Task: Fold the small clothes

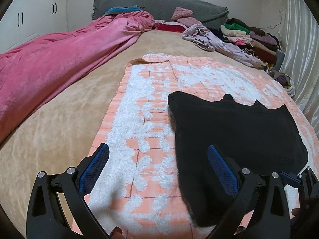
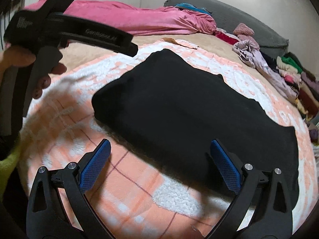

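A black garment (image 1: 235, 139) lies folded flat on an orange-and-white fluffy mat (image 1: 139, 107) on the bed. My left gripper (image 1: 158, 155) is open, above the mat at the garment's left edge, nothing between its blue pads (image 1: 95, 169). In the right wrist view the same black garment (image 2: 179, 109) fills the middle, and my right gripper (image 2: 160, 149) hovers open over its near edge, holding nothing. The left gripper's black body (image 2: 79, 33) shows at upper left, held by a hand (image 2: 18, 57). The orange-and-white mat (image 2: 99, 179) lies beneath.
A pink blanket (image 1: 59, 59) runs along the bed's left side. A lilac garment (image 1: 209, 37) and a stack of folded clothes (image 1: 253, 37) sit at the far right by a curtain (image 1: 299, 49). Grey headboard (image 1: 159, 6) and white wardrobe doors (image 1: 30, 16) lie behind.
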Available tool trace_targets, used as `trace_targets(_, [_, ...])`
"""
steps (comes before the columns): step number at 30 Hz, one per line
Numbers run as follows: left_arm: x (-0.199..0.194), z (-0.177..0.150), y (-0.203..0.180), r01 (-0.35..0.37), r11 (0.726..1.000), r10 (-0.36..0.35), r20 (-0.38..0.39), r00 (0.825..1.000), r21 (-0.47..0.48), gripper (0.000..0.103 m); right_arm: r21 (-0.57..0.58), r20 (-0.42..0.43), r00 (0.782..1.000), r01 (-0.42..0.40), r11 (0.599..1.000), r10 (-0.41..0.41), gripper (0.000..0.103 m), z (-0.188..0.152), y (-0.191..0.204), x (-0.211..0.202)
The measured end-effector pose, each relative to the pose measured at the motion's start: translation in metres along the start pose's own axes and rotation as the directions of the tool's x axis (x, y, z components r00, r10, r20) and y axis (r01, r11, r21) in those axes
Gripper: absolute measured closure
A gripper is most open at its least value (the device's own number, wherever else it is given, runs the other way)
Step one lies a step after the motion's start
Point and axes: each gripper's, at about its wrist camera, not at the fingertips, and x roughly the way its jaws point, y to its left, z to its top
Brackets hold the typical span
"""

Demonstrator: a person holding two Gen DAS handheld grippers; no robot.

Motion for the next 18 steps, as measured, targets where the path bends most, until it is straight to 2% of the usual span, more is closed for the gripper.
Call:
trace_targets(3, [0.009,0.001,0.001,-0.006,1.0,0.006,-0.017,1.0,-0.006,0.005,-0.042,-0.011,0.999,0.035,0.998,-0.035,0.009,-0.001,0.005,0.007])
trace_targets(8, [0.022,0.003,0.004,-0.002,1.0,0.001,-0.044,0.999,-0.027,0.005,-0.059,-0.026,0.999,0.04,0.997,-0.042,0.009,0.001,0.005,0.017])
trace_targets(18, [0.044,0.005,0.012,0.069,0.988,-0.079,-0.068,0.995,-0.138,0.005,-0.136,-0.002,0.992,0.121,0.983,-0.123,0.009,0.012,0.014,0.034])
